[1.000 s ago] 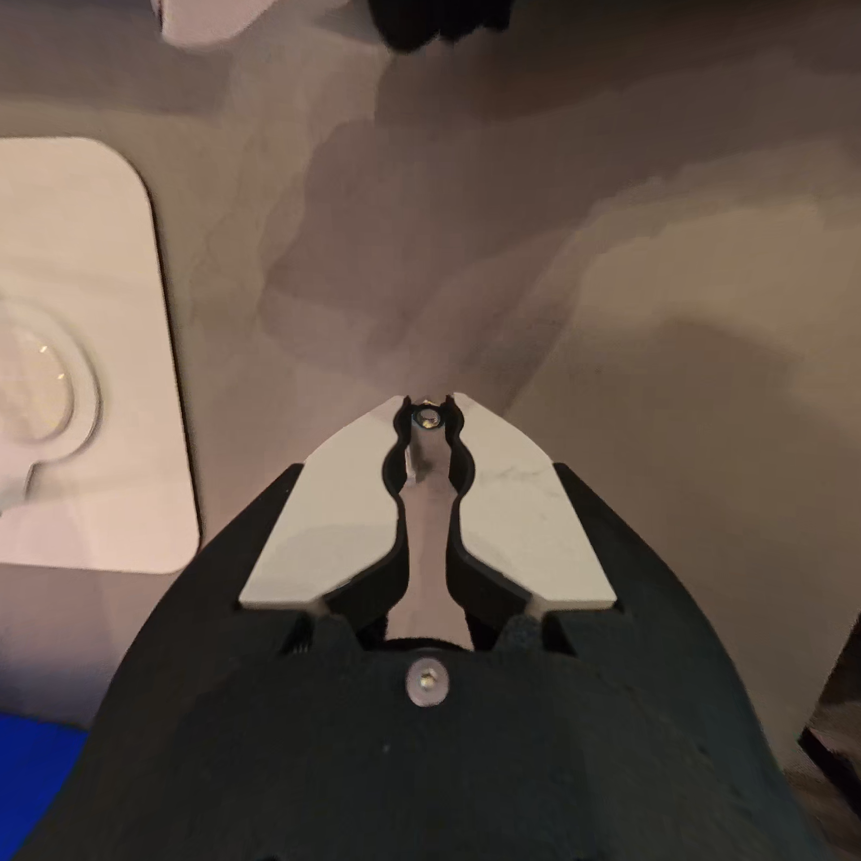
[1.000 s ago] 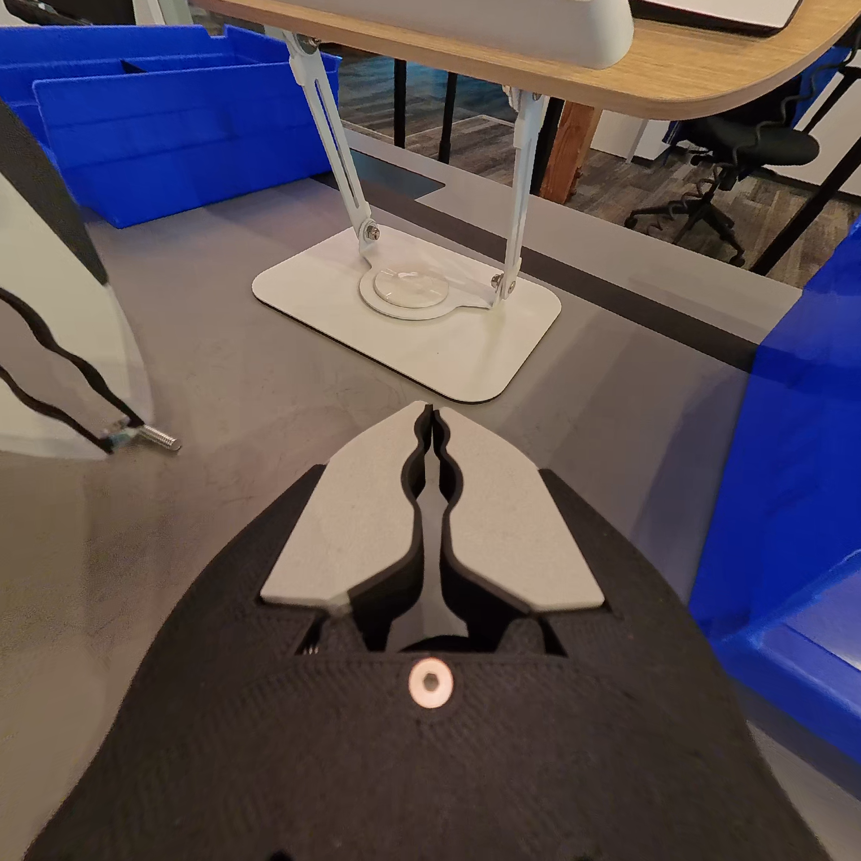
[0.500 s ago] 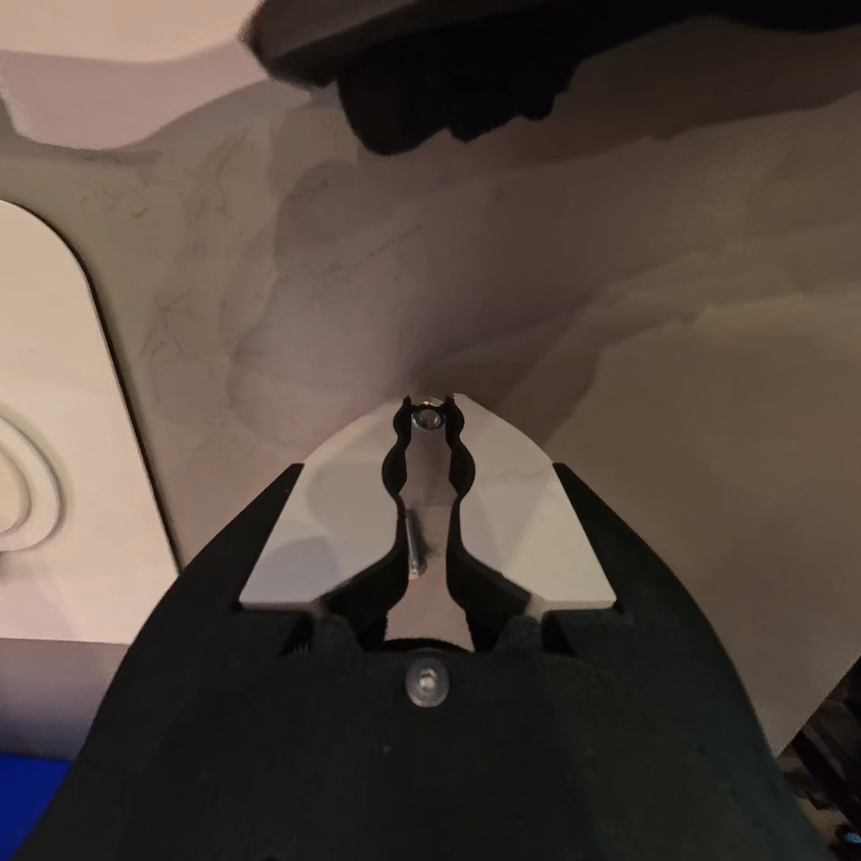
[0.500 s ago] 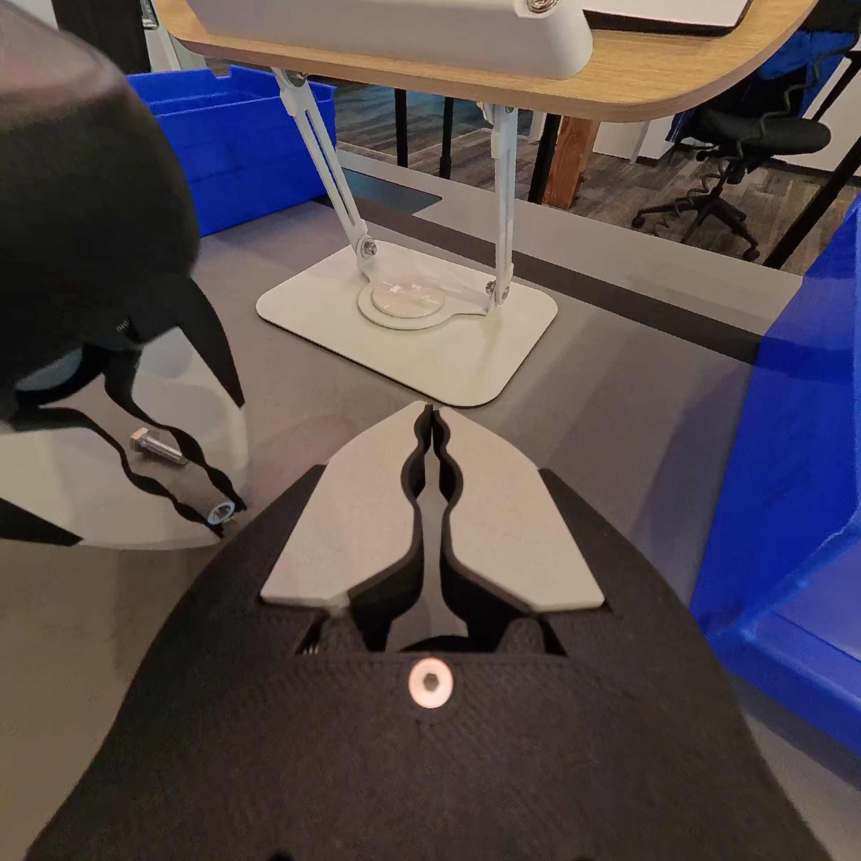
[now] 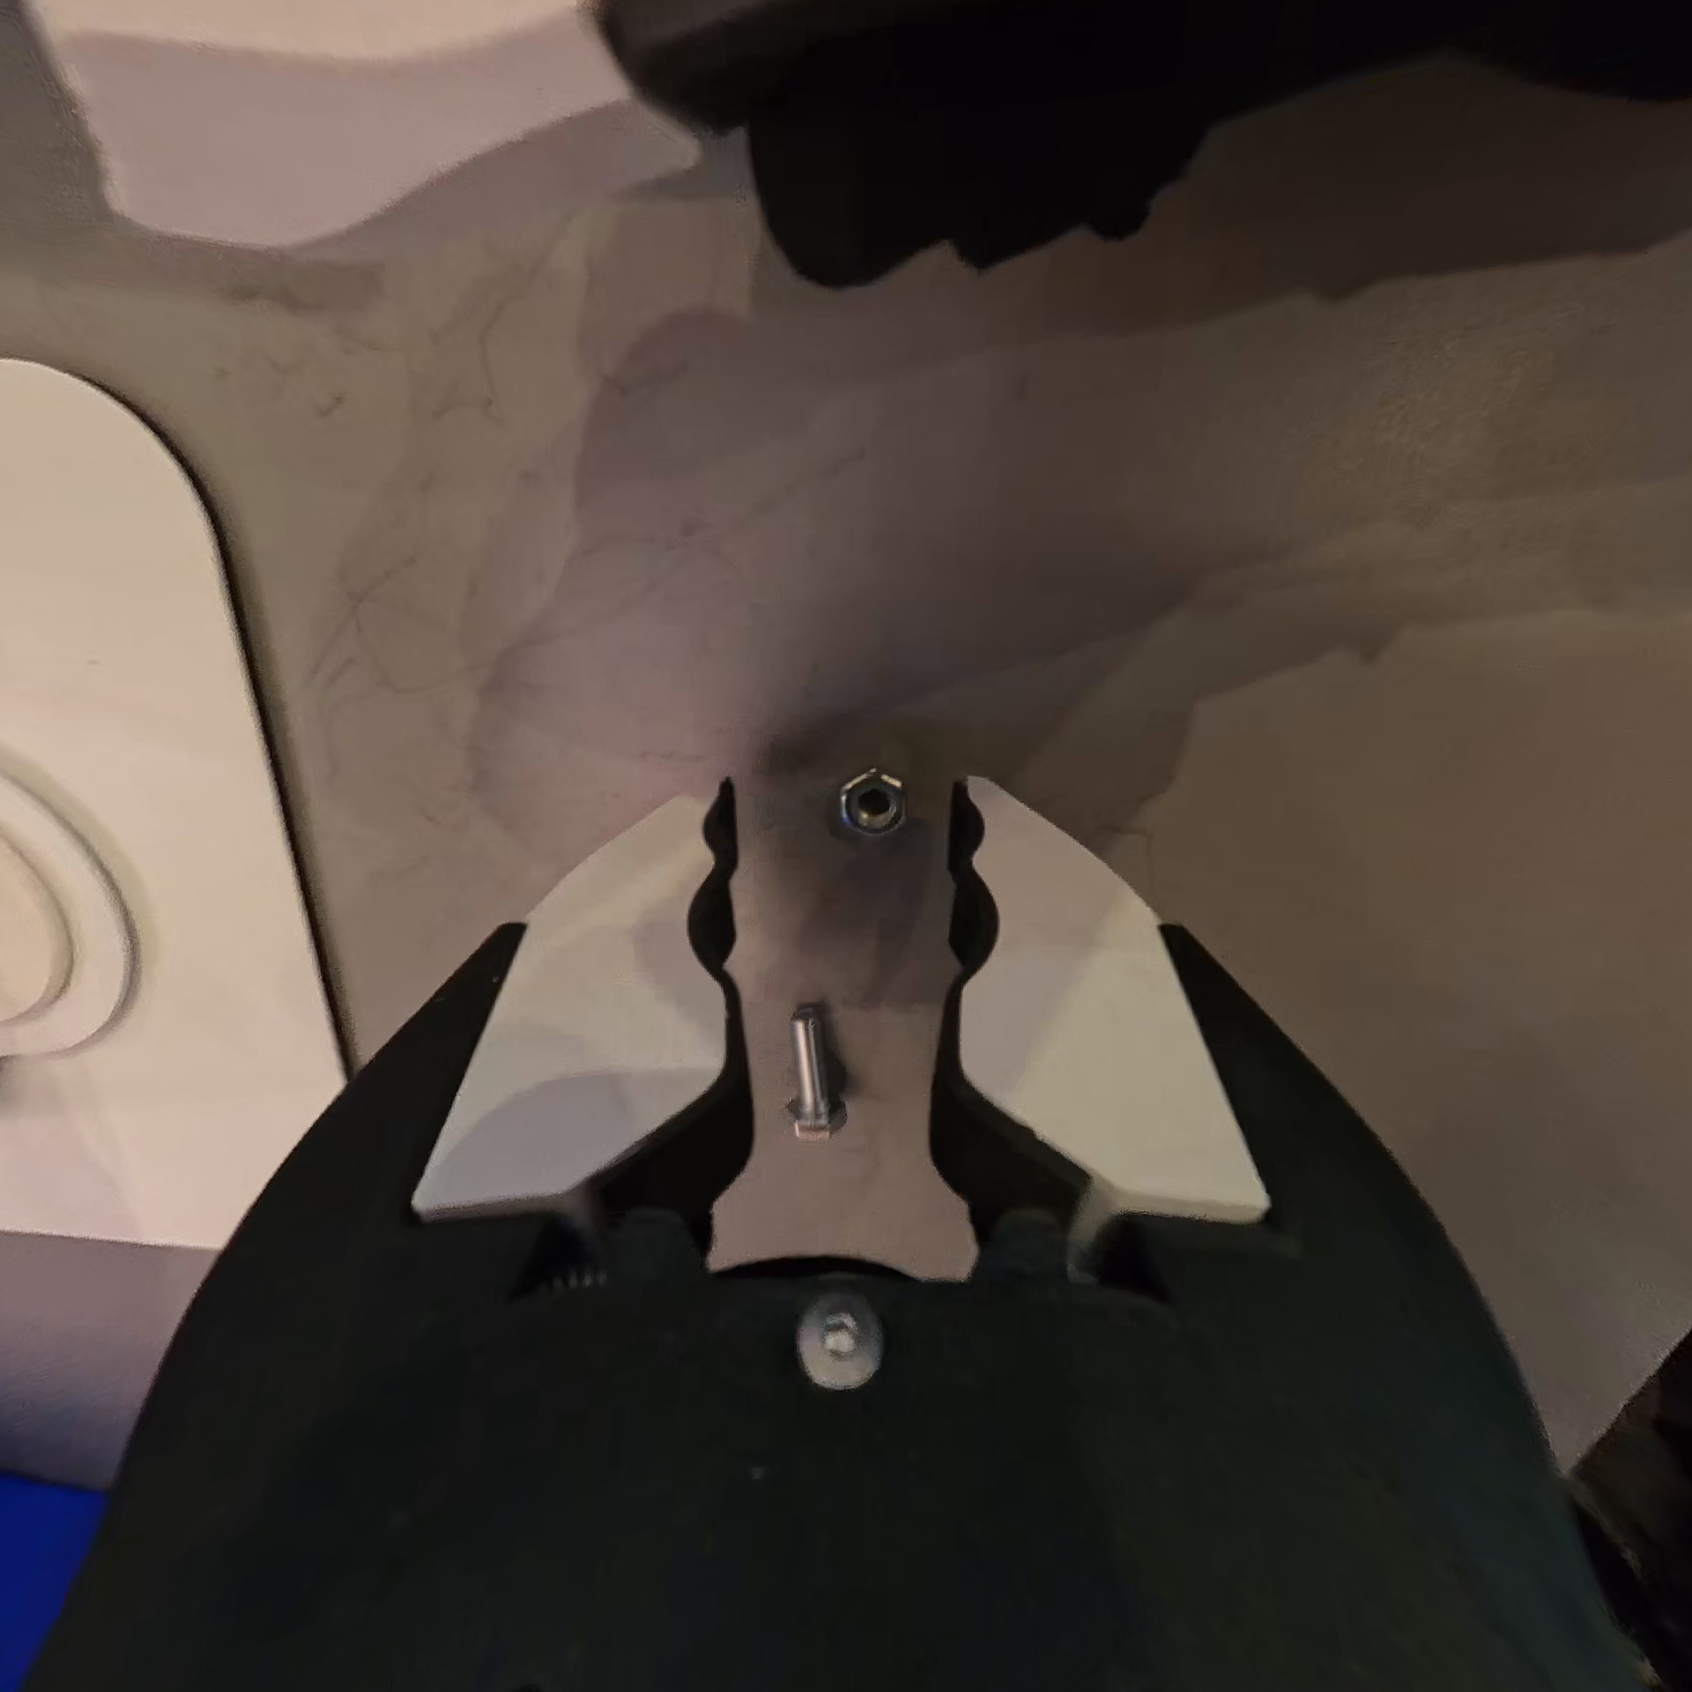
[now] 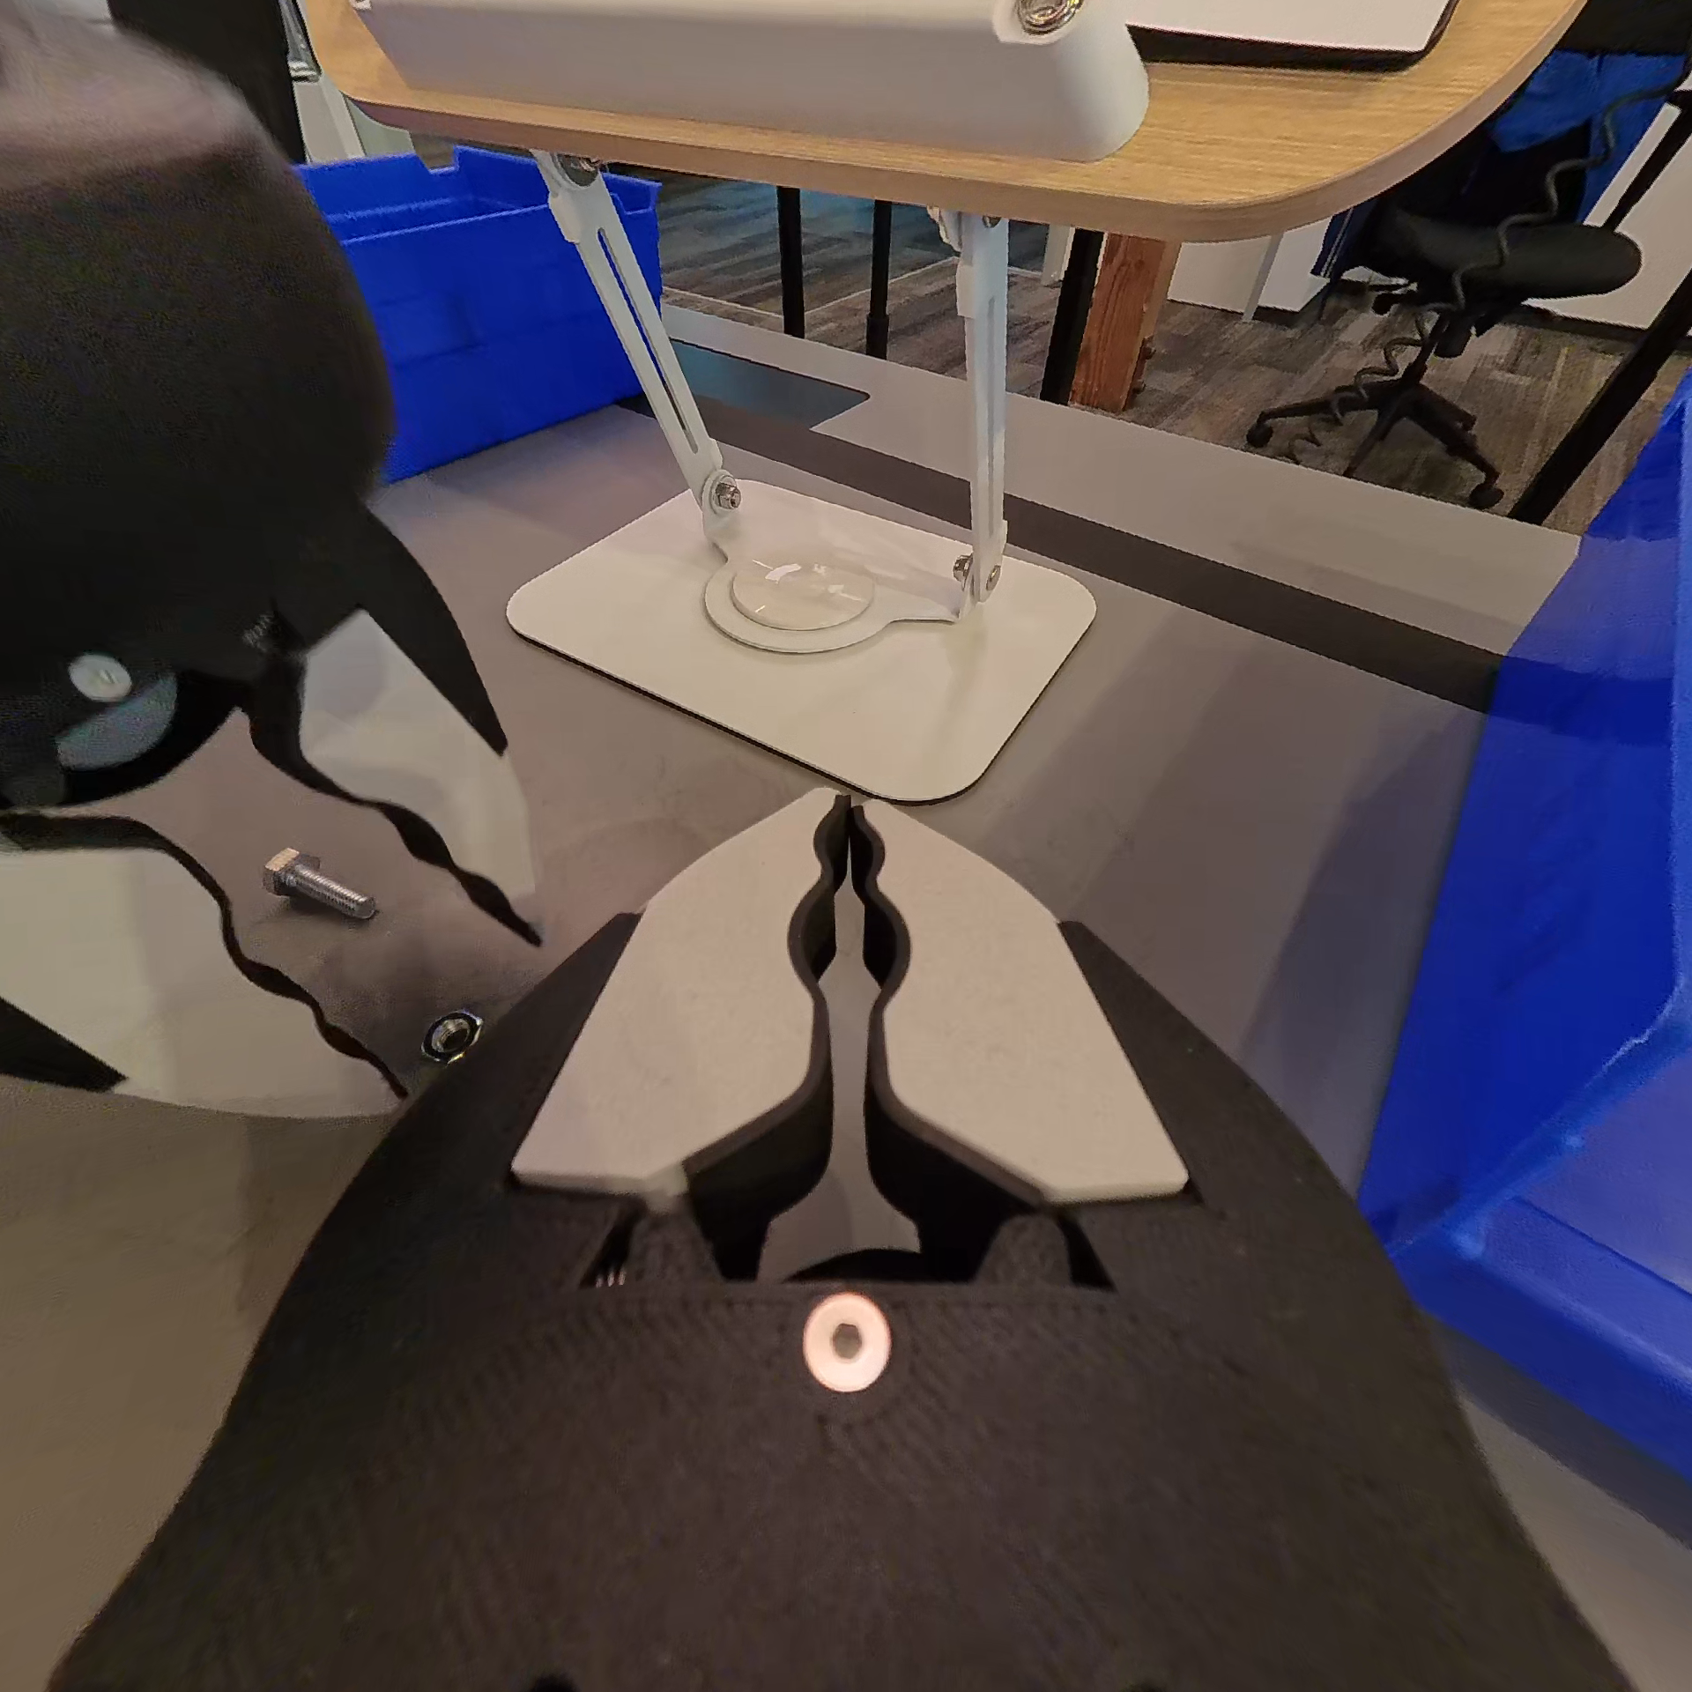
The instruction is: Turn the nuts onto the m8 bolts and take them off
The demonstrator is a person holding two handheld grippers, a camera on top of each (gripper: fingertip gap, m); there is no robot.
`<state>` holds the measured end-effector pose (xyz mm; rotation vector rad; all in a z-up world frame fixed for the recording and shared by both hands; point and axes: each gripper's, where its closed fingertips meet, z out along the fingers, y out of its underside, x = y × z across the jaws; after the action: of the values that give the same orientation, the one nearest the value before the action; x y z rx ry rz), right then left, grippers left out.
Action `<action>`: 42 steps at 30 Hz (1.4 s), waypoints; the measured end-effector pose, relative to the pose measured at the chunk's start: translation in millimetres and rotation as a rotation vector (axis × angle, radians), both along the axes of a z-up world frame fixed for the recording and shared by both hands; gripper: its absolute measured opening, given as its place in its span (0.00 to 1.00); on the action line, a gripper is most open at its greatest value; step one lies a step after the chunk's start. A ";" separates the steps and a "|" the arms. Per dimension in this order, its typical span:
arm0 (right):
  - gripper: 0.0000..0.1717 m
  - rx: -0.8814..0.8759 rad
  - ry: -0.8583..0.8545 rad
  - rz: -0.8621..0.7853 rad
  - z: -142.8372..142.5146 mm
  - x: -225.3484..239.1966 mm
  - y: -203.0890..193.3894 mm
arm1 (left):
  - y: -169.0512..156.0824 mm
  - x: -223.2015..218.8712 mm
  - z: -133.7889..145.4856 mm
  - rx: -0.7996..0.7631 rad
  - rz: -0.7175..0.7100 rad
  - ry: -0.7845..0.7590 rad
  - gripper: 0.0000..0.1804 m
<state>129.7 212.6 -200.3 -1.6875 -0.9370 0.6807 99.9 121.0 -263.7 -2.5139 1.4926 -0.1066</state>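
My left gripper (image 5: 842, 797) is open and points down at the grey table (image 5: 1282, 916). A steel nut (image 5: 868, 810) lies on the table between its fingertips, with a gap to each pad. A steel bolt (image 5: 808, 1071) lies on the table farther back between the fingers. The right wrist view shows the same open left gripper (image 6: 467, 1012) with the nut (image 6: 451, 1035) at its tips and the bolt (image 6: 319, 886) on the table. My right gripper (image 6: 844, 806) is shut, and nothing shows between its tips. It hangs above the table to the right of the nut.
A white stand base (image 6: 824, 659) sits on the table beyond both grippers, also at the left in the left wrist view (image 5: 110, 732). It carries a wooden board (image 6: 1190, 165). Blue bins stand at the right (image 6: 1556, 916) and back left (image 6: 494, 275).
My left gripper was shut on the nut in both earlier frames. It has opened, and the nut now lies on the table between its fingertips. The right gripper stays shut.
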 end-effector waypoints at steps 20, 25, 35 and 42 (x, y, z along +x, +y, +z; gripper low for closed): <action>0.00 0.006 -0.005 0.001 -0.2 -0.1 -0.7 | -37.0 -76.6 -3.4 -0.080 0.134 0.028 0.21; 0.00 0.002 -0.001 0.002 -0.1 0.2 -0.5 | -36.1 -78.2 -12.1 -0.097 0.129 0.047 0.14; 0.00 -0.005 0.070 0.039 8.7 1.2 -3.8 | -21.6 -69.4 10.3 0.010 0.189 -0.205 0.09; 0.07 -0.174 0.509 0.440 78.2 -18.3 -58.5 | -1.6 -19.7 107.7 0.205 0.166 -0.939 0.09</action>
<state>111.3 154.1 -122.0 -1.3532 -0.8971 1.4444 80.2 119.4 -156.0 -1.9333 0.8434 -0.9033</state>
